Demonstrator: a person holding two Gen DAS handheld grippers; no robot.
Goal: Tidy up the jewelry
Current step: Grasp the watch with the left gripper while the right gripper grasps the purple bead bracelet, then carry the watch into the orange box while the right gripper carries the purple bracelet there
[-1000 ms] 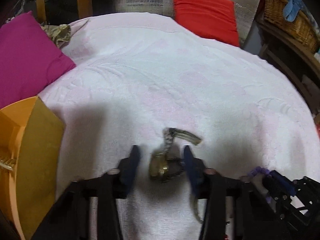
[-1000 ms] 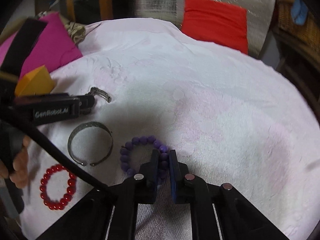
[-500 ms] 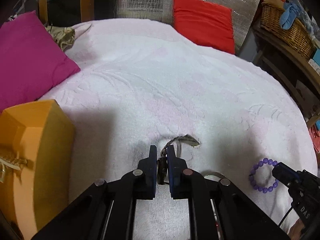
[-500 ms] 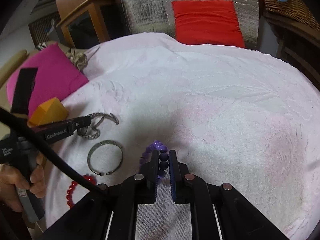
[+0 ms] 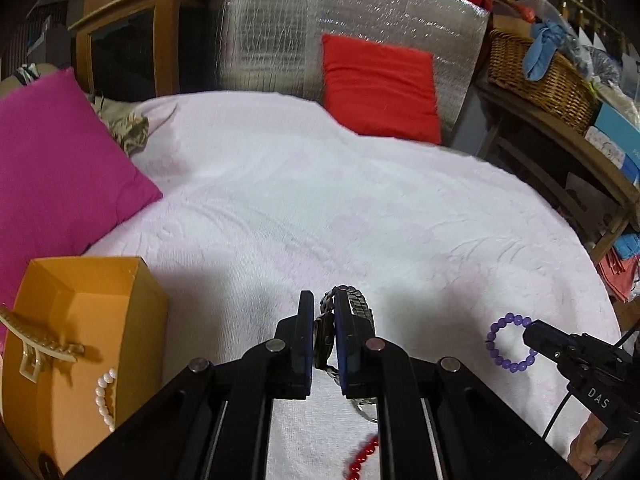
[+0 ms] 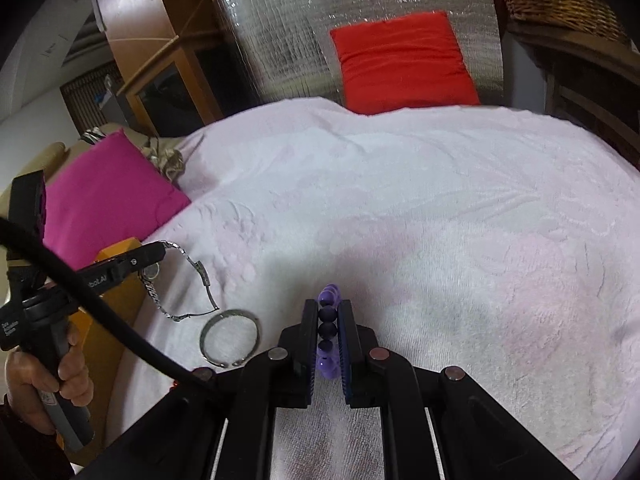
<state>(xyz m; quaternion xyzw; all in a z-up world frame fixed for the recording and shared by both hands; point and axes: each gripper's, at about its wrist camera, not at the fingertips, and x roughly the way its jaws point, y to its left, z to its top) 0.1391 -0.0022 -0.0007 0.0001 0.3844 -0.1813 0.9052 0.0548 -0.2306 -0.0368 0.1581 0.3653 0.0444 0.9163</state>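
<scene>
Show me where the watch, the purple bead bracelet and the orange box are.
watch (image 6: 202,274), right wrist view, on its metal band.
purple bead bracelet (image 5: 491,338), left wrist view, on its left beads.
orange box (image 5: 150,308), left wrist view, on its side wall.

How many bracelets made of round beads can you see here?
2, maybe more hidden. A purple bead bracelet is pinched in the right tongs; a red bead bracelet lies on the white cover, partly hidden.

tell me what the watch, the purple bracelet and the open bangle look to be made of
Watch: metal, probably steel; shiny silver linked band. Purple bracelet: round glossy beads, glass, stone or plastic; cannot tell which. Open bangle: dull grey metal, a thin rigid ring with a gap.
</scene>
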